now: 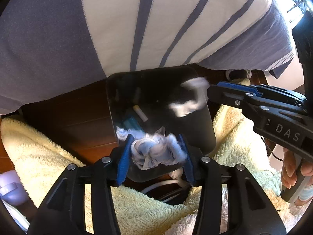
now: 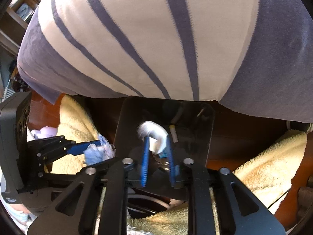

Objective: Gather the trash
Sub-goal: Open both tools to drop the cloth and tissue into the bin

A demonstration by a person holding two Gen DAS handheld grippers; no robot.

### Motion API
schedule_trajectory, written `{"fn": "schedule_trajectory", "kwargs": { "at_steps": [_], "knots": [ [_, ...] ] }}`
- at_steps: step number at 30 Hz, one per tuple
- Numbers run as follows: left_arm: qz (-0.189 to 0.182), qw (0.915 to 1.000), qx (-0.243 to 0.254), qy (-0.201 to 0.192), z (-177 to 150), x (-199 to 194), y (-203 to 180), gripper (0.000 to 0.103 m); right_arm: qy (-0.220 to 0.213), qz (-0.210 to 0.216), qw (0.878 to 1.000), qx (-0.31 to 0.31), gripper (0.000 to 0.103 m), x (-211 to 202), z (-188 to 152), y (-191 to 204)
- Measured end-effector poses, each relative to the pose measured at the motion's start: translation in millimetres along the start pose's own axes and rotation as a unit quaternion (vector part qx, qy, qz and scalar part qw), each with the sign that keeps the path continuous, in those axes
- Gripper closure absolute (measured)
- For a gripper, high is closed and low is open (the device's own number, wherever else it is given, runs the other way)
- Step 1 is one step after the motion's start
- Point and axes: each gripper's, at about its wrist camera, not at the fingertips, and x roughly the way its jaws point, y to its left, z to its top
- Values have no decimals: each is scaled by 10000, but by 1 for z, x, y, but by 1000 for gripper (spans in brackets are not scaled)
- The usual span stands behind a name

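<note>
Bin (image 1: 195, 129) mouth open at 12 o'clock of left gripper (image 1: 154, 152), little inside. Right gripper (image 1: 205, 92) intrudes from 2 o'clock. Striped shirt (image 1: 156, 23) overhangs far rim; fleece blanket (image 1: 45, 148) flanks both sides.

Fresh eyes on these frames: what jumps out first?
Both grippers hold trash over the black bin: the left gripper clamps a blue-white crumpled wad at its near rim, and the right gripper pinches a white wrapper above the opening. A striped shirt fills the upper half of both views.
</note>
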Motion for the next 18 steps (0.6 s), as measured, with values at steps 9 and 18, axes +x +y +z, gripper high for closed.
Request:
{"fn": "schedule_trajectory", "kwargs": {
  "at_steps": [9,18],
  "knots": [
    [175,9993,88,-314,0,-21,-7,22,-473,-303,9984,88,21,-30,0,-8],
    [364,9941,80,-1019,3,-72,-16,9,-1205,-840,9891,-110,11,-73,-2,-7]
  ]
}}
